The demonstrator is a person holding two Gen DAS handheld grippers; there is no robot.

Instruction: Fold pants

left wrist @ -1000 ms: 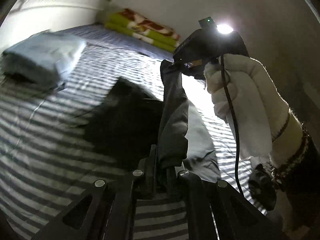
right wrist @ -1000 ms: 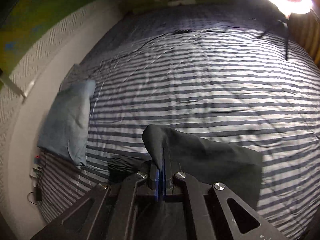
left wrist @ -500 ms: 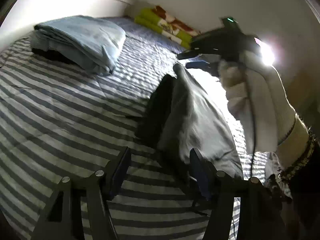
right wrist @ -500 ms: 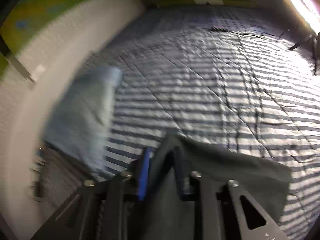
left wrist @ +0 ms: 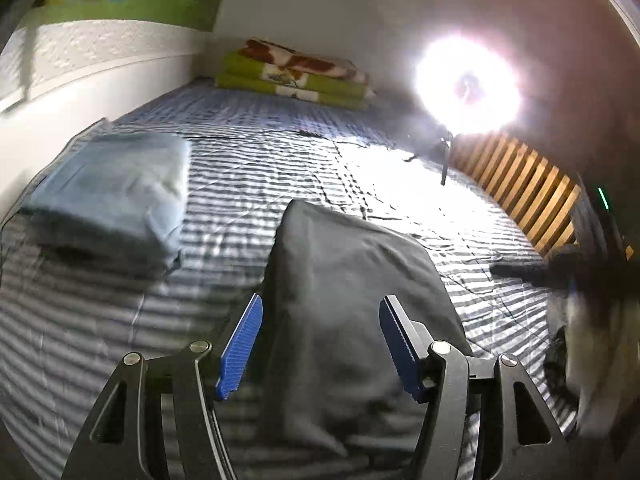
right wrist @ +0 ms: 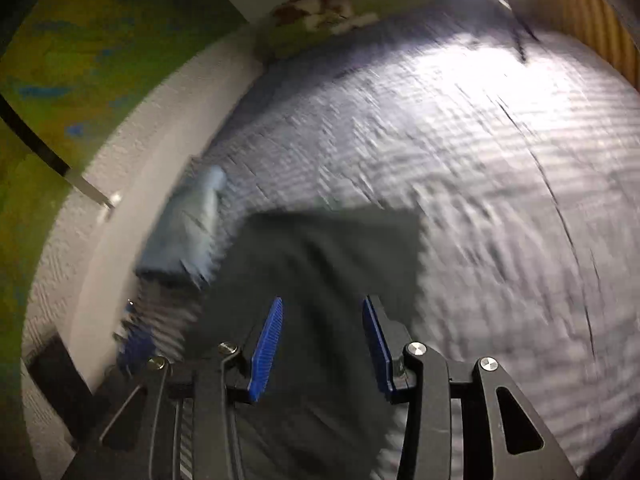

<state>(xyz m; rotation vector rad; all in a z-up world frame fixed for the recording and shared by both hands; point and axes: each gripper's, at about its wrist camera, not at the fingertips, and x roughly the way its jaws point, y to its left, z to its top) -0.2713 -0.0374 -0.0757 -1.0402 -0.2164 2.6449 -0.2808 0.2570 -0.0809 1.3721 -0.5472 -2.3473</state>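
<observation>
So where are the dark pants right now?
In the left wrist view the dark pants lie folded on the striped bed, just ahead of the open left gripper, with the blue folded cloth to their left.

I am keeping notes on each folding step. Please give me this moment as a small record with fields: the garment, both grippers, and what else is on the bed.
garment: dark pants, folded, lying on the striped bed
left gripper: open, jaws just opened, gripping nothing
right gripper: open, jaws just opening, pants below, not gripped
other items: light blue folded cloth to the left; green patterned blanket at far end
lighting: ring light
</observation>
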